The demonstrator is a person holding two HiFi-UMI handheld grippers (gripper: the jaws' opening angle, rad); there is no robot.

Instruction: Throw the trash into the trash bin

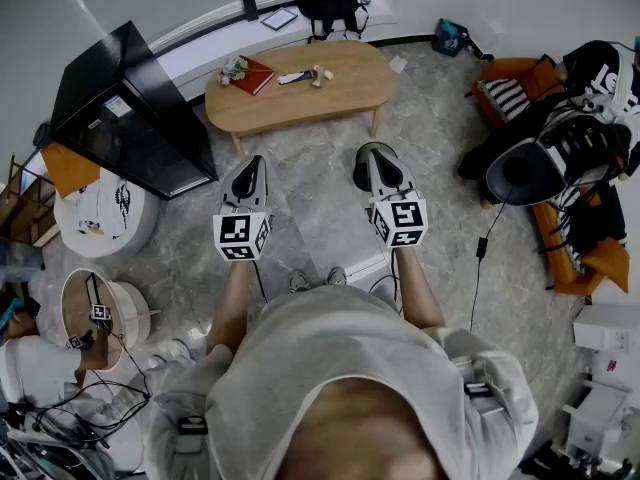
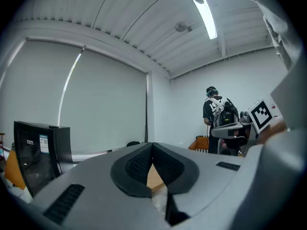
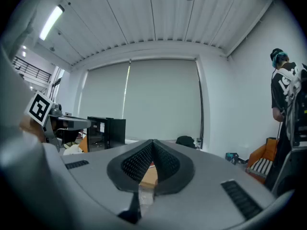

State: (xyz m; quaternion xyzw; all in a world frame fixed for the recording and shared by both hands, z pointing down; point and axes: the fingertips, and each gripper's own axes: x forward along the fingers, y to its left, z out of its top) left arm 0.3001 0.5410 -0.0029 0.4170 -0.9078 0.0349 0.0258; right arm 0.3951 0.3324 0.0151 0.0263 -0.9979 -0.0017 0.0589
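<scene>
Both forearms reach straight forward from the body, side by side and roughly level. Each carries a grey plastic tool with a marker cube behind it.

The left gripper [image 2: 152, 146] has its jaws pressed together at the tips with nothing between them. The right gripper [image 3: 152, 143] is the same, closed and empty. The pads are black rubber with a fine dotted grain, curved like two petals that meet at a point.

Ahead, well apart from both tips, stands an oval table [image 1: 345, 93] of pale smooth wood on thin legs. On it lie a flat red item [image 1: 252, 75], a dark flat piece [image 1: 293, 78] and small pale scraps [image 1: 320, 74] (which of these is trash I cannot tell).

The floor [image 1: 310, 198] is grey veined stone. A glossy black cabinet [image 1: 130, 108] stands to the left.
</scene>
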